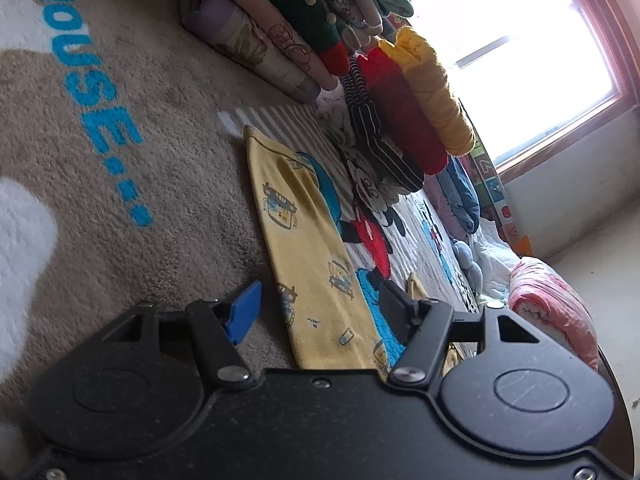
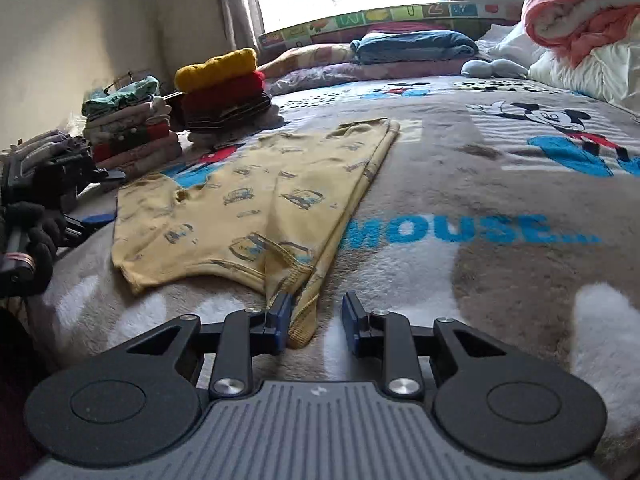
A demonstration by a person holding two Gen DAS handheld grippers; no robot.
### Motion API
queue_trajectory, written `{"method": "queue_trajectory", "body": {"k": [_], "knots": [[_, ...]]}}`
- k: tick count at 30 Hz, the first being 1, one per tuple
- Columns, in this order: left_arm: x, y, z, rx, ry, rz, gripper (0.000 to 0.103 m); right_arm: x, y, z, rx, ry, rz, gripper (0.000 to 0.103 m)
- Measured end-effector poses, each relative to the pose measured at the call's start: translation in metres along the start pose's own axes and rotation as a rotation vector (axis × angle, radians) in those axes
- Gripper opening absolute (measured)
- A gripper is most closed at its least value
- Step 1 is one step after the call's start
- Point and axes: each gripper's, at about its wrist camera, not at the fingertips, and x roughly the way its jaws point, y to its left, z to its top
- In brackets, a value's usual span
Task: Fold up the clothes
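A yellow child's garment with small car prints (image 2: pixel 248 204) lies flat, partly folded, on a Mickey Mouse blanket (image 2: pixel 460 184). It also shows in the left wrist view (image 1: pixel 308 248). My right gripper (image 2: pixel 316 322) is open at the garment's near corner; a ribbed cuff (image 2: pixel 306 320) lies between its fingers, beside the left pad. My left gripper (image 1: pixel 320 304) is open, its fingers straddling the garment's near end just above the blanket. In the right wrist view the left gripper (image 2: pixel 86 216) sits at the garment's left edge, held by a gloved hand.
Two stacks of folded clothes (image 2: pixel 136 132) (image 2: pixel 224 88) stand behind the garment; the stacks also show in the left wrist view (image 1: pixel 400 92). Folded blankets (image 2: pixel 416 46), a pink quilt (image 2: pixel 580 8) and a white pillow (image 2: pixel 576 72) lie near the window.
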Motion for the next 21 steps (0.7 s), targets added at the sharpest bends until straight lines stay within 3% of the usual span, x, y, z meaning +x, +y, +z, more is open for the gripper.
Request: {"method": "queue_trajectory", "body": {"k": [8,13,17,19,21], "knots": [[0.008,-0.002,0.005,0.033,-0.011,0.000,0.061,-0.024,-0.007,0.007,0.107,-0.065,0.030,0.030],[0.018,-0.003,0.009,0.057,-0.030,0.024,0.037,-0.020,-0.039,0.002,0.302,-0.080,0.036,0.035],[0.025,-0.009,0.010,0.087,-0.048,0.050,0.031,-0.020,-0.061,-0.003,0.429,-0.105,0.039,0.039],[0.027,-0.017,0.008,0.137,-0.060,0.078,0.010,-0.019,-0.067,-0.006,0.462,-0.116,0.045,0.042],[0.027,-0.029,0.004,0.214,-0.073,0.094,0.005,-0.019,-0.068,-0.007,0.470,-0.127,0.058,0.043]]}}
